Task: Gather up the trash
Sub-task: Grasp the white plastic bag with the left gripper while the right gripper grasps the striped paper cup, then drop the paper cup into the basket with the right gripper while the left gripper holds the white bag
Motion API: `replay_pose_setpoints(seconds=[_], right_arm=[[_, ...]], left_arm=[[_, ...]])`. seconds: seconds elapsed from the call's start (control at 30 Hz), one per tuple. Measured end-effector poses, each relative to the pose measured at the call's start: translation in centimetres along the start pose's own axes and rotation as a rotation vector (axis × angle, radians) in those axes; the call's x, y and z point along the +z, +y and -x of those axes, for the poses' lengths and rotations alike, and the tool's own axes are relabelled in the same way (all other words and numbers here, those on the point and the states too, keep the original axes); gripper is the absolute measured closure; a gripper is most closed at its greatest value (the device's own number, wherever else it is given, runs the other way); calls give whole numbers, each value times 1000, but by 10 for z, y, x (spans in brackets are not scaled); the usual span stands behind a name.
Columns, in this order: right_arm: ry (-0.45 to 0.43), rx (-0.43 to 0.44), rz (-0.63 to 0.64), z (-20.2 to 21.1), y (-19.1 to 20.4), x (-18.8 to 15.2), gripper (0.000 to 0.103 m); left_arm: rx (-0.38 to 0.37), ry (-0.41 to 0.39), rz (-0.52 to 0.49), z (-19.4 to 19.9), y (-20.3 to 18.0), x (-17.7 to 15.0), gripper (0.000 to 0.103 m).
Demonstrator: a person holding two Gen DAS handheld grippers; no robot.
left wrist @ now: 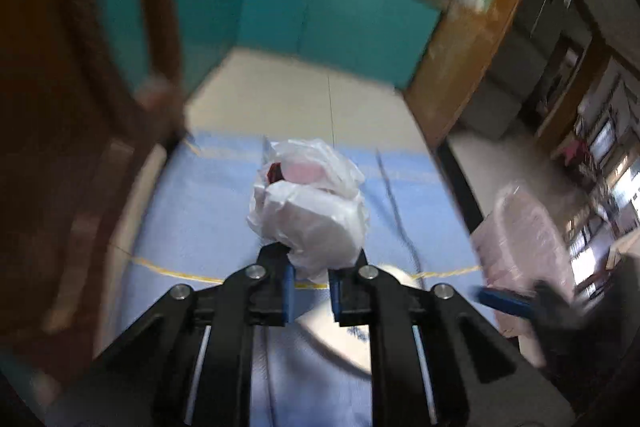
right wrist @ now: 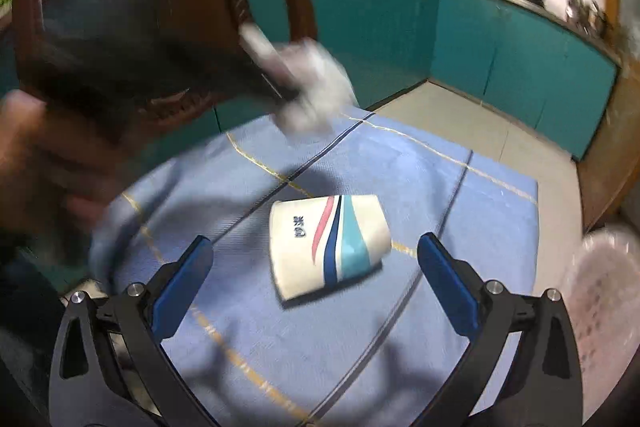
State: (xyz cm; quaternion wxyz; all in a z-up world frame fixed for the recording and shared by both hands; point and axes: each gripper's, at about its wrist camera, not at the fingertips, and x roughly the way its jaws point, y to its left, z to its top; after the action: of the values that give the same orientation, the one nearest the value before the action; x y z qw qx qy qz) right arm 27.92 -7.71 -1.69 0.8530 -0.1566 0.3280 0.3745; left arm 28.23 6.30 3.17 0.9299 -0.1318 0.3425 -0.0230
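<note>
Left gripper [left wrist: 311, 281]: jaws clamped on crumpled white plastic bag wad [left wrist: 308, 205], held up above the table with blue cloth [right wrist: 460, 187]. Right gripper [right wrist: 316, 263]: jaws wide, empty, hovering around flattened white paper cup with red, navy and teal stripes [right wrist: 330, 245], lying on the cloth. Pink-lined bin [left wrist: 528, 239] nearby at right. Judgement: one item in hand, not yet binned; cup not yet grasped.

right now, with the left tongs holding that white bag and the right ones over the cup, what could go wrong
1. The left tongs pinch only the bag's lower edge; thin plastic could slip free while it is carried.
2. The cup lies on its side between the open right tongs; closing could crush it or roll it away.
3. Both views are motion-blurred, so quick moves could knock the pink bin.
</note>
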Motion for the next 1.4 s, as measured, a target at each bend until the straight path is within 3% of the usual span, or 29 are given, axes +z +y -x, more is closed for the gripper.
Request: replay_pose_setpoints(seconds=[0.1,0.2,0.3,0.43,0.47,0.5,0.63,0.73,0.83,1.0,1.17,1.4], right_arm=[[41,7,66,-15,4,6,3],[103,9,102,-35,1,13,3],[189,35,111,-57,-2,12,3],[297,3,102,-88,-2,5,3],[297,-22,89,-92,-2,4,10],[282,-52,73,-92,-2,2,17],[214,-62,-45,-60,-8,-4,17],[151,-134,-103,-9,-4,-9,17],[30,-250,-221,58,6,-14,17],[-142,-290,-394,125,18,-33,17],[-174,-316,-413,129,24,-37,17],[-145,-328,-446,113,17,-37,17]], left_arm=[[-16,-80,-2,52,1,-14,88],[-20,-88,-3,73,2,-38,88],[-41,-26,11,68,5,-53,87],[-36,4,-7,56,0,-60,87],[-29,-1,-12,57,0,-60,87],[-23,-4,-18,55,0,-57,87],[3,-1,-37,53,-7,-57,87],[11,8,-62,50,-9,-64,87],[12,11,-79,51,-14,-69,87],[39,-2,-130,52,-36,-75,87],[70,-7,-194,55,-51,-90,87],[68,-36,-184,58,-49,-85,87]])
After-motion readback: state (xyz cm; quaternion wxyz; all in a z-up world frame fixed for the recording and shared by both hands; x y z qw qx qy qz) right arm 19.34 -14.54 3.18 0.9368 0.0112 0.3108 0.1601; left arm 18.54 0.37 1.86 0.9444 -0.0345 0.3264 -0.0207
